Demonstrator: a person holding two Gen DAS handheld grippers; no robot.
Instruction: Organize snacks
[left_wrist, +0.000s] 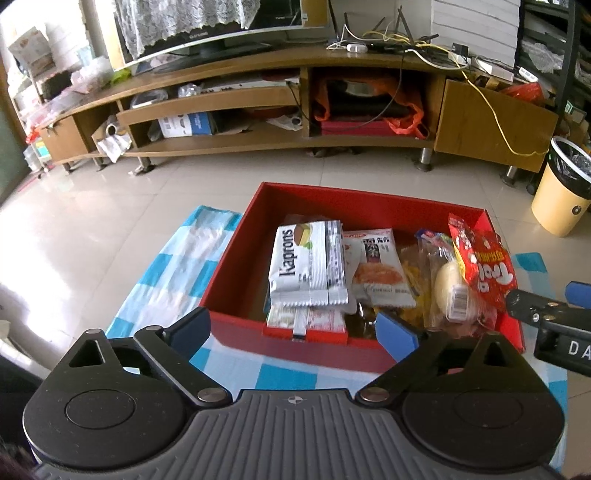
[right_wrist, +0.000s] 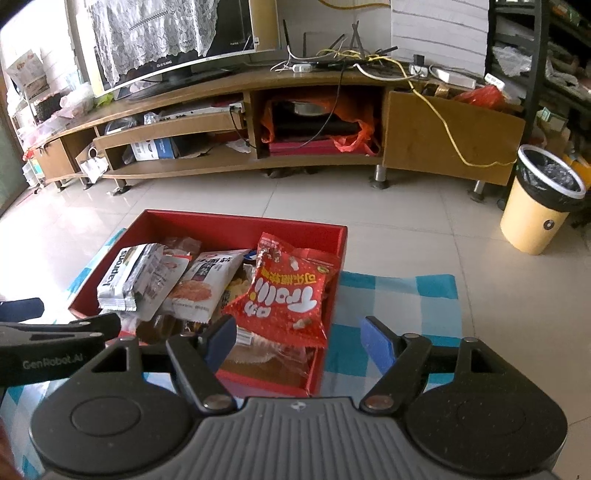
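We see a red box (left_wrist: 236, 254) sitting on a blue-and-white checked cloth (left_wrist: 173, 280) on the tiled floor (left_wrist: 110, 206), its right side close to the cloth's middle. Inside, a white Kaprons packet (left_wrist: 308, 264) lies toward the box's left wall, a white snack packet (left_wrist: 380, 273) printed with an orange picture lies beside it, and a clear-wrapped pale bun (left_wrist: 448, 288) sits further right. A red Trolli bag (right_wrist: 286, 297) leans against the box's right wall. The left gripper (left_wrist: 295, 326) hangs over the box's near edge, jaws spread wide and empty. The right gripper (right_wrist: 301, 341) hovers over the near right corner, jaws apart, apparently gripping nothing, though the Trolli bag's lower edge comes close.
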